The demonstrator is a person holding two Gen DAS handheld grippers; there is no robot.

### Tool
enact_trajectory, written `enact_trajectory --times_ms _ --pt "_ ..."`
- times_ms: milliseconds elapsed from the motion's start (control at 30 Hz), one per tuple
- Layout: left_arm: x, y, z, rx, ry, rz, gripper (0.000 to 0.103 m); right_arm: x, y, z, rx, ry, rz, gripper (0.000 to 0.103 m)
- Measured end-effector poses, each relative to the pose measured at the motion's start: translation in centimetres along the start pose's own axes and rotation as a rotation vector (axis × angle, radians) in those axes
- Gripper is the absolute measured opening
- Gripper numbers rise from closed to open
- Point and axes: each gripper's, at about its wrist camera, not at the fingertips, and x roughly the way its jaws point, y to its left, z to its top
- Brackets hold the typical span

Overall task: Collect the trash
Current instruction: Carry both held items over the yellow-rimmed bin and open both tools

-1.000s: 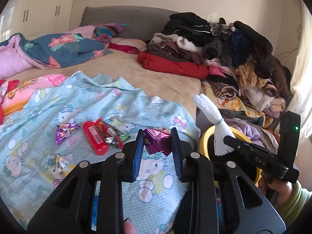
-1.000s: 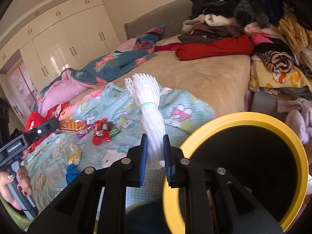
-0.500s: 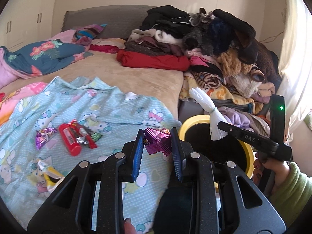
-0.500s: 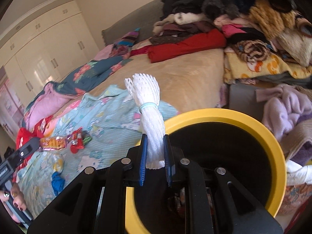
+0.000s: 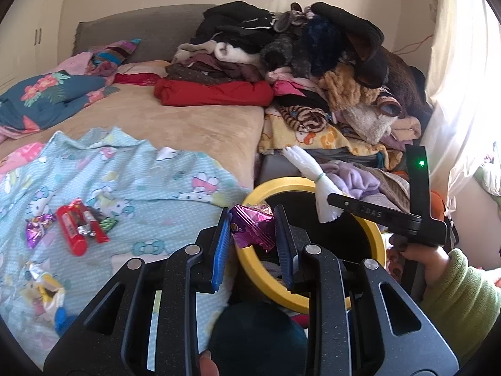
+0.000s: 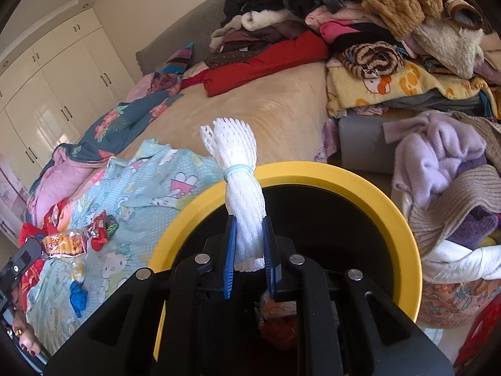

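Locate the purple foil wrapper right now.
Left wrist view, centre: the purple foil wrapper is clamped in the left gripper, at the yellow bin rim beside the bed.

Crinkled glossy foil wrapper (image 5: 253, 228), white foam netting (image 6: 242, 194), smooth yellow plastic bin (image 6: 404, 219).

Bins (image 6: 404, 219): one
Grippers: two, left gripper (image 5: 253, 232), right gripper (image 6: 249, 244)
Foam nets (image 6: 241, 188): one
Purple wrappers: two, held wrapper (image 5: 252, 228), loose wrapper (image 5: 37, 224)
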Motion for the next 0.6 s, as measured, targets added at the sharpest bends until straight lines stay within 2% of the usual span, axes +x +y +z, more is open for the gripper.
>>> enact_trajectory --times_ms 600 --pt "3.8 -4.1 -1.6 0.073 0.086 -0.073 0.021 -0.3 -3.4 0.2 0.02 0.04 -0.032 0.016"
